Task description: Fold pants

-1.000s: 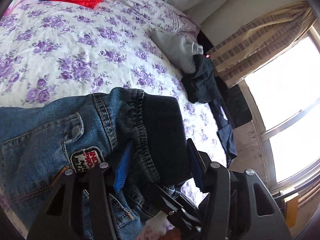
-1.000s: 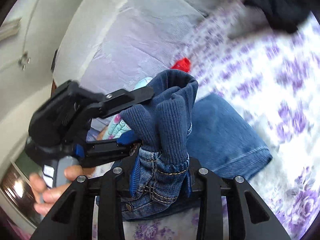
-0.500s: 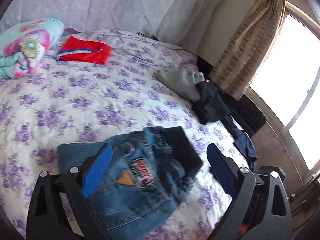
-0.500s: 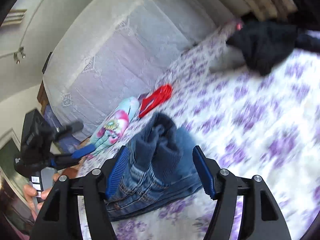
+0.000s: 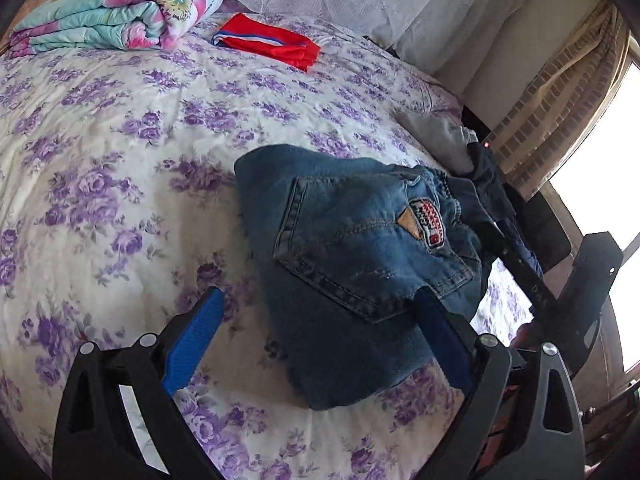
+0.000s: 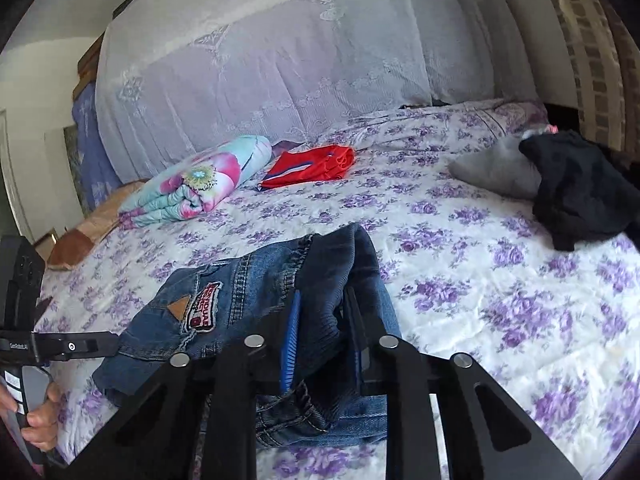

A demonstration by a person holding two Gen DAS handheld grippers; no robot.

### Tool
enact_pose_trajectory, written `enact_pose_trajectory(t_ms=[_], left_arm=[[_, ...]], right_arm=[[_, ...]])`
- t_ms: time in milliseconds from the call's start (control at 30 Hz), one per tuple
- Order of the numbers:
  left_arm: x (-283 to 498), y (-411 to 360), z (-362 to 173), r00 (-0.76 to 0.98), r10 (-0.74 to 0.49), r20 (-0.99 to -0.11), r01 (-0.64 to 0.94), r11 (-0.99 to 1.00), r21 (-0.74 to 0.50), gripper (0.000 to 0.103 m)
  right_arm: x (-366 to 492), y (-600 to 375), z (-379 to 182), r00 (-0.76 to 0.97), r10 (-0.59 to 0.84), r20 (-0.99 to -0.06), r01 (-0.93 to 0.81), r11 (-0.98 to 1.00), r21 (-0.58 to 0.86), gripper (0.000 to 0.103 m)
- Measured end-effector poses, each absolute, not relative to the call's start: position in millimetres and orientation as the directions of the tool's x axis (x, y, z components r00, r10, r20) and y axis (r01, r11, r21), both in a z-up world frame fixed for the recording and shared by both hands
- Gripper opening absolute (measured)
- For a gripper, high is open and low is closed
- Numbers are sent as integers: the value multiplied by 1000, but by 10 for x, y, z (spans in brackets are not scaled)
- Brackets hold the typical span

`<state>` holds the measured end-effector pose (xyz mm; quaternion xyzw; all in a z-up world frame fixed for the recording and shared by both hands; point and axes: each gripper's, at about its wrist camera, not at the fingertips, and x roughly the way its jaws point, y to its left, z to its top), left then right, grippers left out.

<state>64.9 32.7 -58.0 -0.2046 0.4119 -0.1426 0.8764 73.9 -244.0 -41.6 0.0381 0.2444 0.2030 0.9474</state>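
Pants (image 6: 256, 312) sat clamped at the dark waistband between my right gripper (image 6: 324, 332) and its narrowed fingers, low over the near bedspread (image 5: 120, 184). My left gripper (image 5: 316, 336) hovered spread wide, gripping nothing, its right finger (image 5: 440, 340) overlapping the denim's near edge. I saw the folded jeans lying patch side up, long axis running from waistband at right toward the far left.

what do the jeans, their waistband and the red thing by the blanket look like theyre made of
Jeans: blue denim, matte and faded, with tan topstitching and a sewn patch.
Waistband: dark ribbed knit, apparently stretchy; the right gripper is shut on it.
Red garment: smooth, slightly shiny fabric, probably synthetic sportswear.
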Motion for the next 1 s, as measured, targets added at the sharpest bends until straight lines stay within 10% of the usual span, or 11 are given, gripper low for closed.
enact_pose_trajectory(t_ms=[500, 767, 1000], left_arm=[[521, 151, -771, 586, -445, -677, 147, 880, -451, 97], [470, 165, -748, 622, -438, -650, 158, 882, -443, 97], [445, 144, -822, 629, -440, -641, 142, 876, -461, 98]], right_arm=[[852, -2985, -600, 791, 317, -523, -191, 940, 282, 25], [426, -2448, -35, 797, 470, -380, -434, 882, 181, 25], [1016, -2144, -458, 722, 415, -554, -425, 898, 118, 10]])
